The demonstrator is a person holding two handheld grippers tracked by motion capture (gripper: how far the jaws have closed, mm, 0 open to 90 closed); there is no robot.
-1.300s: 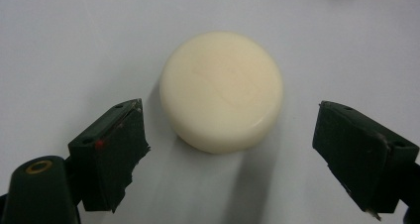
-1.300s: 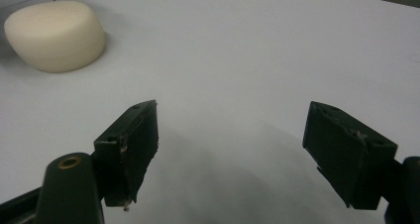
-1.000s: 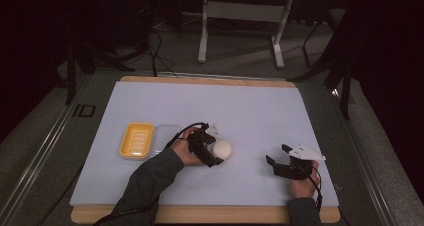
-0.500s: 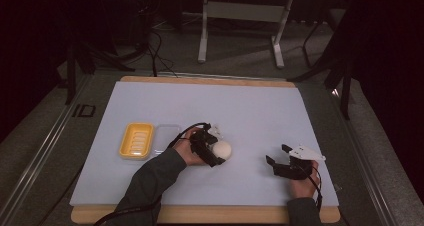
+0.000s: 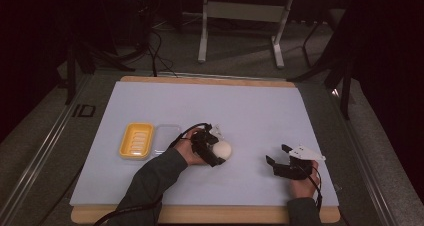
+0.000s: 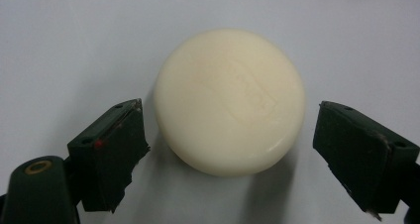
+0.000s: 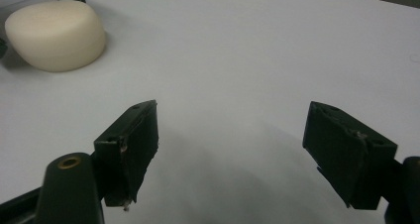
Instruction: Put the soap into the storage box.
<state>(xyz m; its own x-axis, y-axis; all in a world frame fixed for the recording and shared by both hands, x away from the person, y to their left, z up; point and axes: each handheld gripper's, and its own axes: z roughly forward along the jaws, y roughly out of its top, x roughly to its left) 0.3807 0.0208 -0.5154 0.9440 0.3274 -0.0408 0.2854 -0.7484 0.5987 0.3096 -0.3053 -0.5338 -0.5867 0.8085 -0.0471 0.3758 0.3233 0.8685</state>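
— Going left to right, what's on the desk (image 5: 250,106)?

— One yellow ribbed plastic soap dish (image 5: 136,140), one clear lid (image 5: 166,137) just beside it, then one round cream-white soap bar (image 5: 221,149) lying flat on the pale sheet, near the middle.

— Where is the soap from my left tool (image 5: 212,153)?

— Straight ahead, between its jaws. I've just been closing them; a narrow gap shows on the left, a wider one on the right, so nothing is held yet. The bar is round, with no long axis to line up.

— And the right tool (image 5: 282,162)?

— Wide apart, holding nothing, well off to the right. My left is clearly nearer.
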